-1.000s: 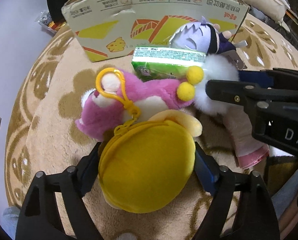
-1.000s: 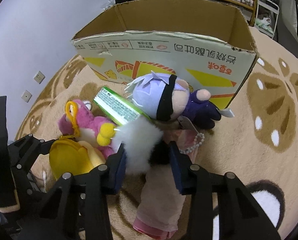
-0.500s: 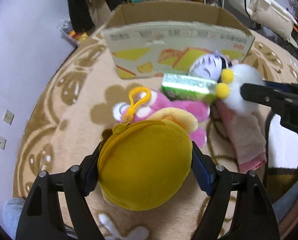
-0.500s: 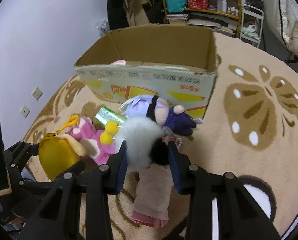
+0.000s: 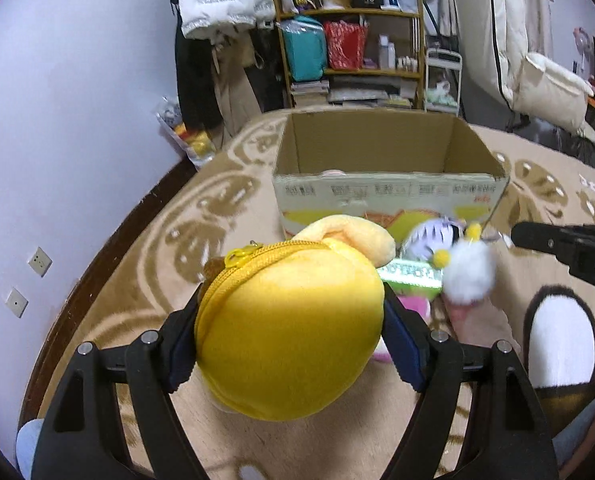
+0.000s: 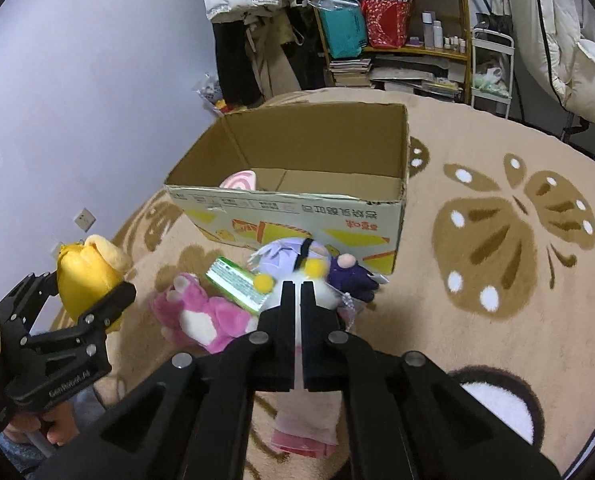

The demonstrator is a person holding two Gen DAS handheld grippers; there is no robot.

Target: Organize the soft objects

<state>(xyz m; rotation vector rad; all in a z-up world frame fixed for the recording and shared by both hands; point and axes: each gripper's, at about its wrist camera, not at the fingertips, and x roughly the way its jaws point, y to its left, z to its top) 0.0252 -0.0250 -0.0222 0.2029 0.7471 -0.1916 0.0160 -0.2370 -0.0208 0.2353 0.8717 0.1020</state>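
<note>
Between left claw (image 5: 289, 344) pads: round yellow plush zip pouch (image 5: 285, 328), light, squashy, gripped across middle, lifted off rug. Right claw (image 6: 297, 292) has just been closing, now pinched on white fluffy pompom toy (image 5: 467, 276); fur compresses, may slip. Beyond: open cardboard box (image 6: 297, 212), destination.

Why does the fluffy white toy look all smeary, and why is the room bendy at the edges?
Left wrist view: the fluffy white toy is smeared by motion blur, while the yellow plush pouch stays sharp. Both views: the fisheye lens curves the wall and rug, with dark corners.
</note>
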